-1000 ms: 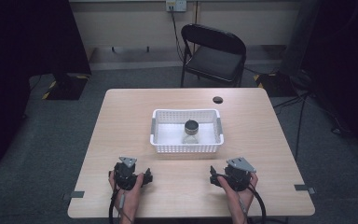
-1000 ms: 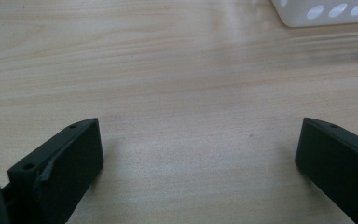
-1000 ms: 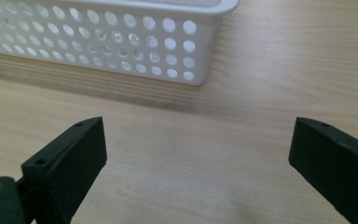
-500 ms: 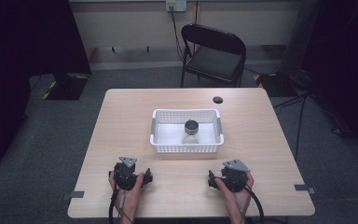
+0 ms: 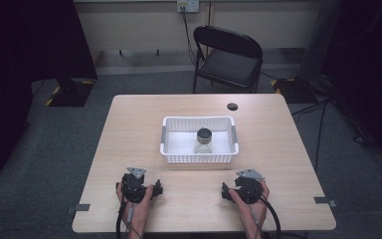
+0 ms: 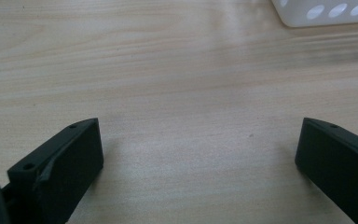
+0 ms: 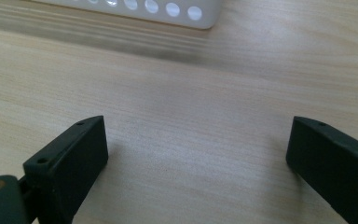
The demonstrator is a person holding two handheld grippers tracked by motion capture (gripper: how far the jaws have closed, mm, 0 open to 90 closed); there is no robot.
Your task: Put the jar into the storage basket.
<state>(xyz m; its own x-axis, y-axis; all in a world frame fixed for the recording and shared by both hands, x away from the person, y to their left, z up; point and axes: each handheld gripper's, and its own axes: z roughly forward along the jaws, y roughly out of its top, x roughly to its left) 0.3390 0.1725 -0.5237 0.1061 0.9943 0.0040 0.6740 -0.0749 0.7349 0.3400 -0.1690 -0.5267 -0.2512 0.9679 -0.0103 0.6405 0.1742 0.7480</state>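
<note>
A white perforated basket (image 5: 174, 149) stands in the middle of the wooden table (image 5: 129, 129). Inside it, a clear glass jar (image 5: 204, 141) with a dark lid stands upright. A small black cap (image 5: 232, 106) lies on the table behind the basket. My left gripper (image 5: 140, 185) rests near the front edge at the left, held in a hand, and its jaws stand wide open over bare wood (image 6: 200, 140). My right gripper (image 5: 241, 189) rests at the front right, also open, with the basket's corner (image 7: 186, 11) ahead of it.
A black folding chair (image 5: 229, 57) stands behind the table's far edge. Cables hang from a wall socket (image 5: 187, 6) and run across the floor at the right. Tape marks (image 5: 83, 207) sit at the table's front corners.
My right gripper has shifted a little toward the front edge of the table. The left gripper, the basket and the jar have not moved.
</note>
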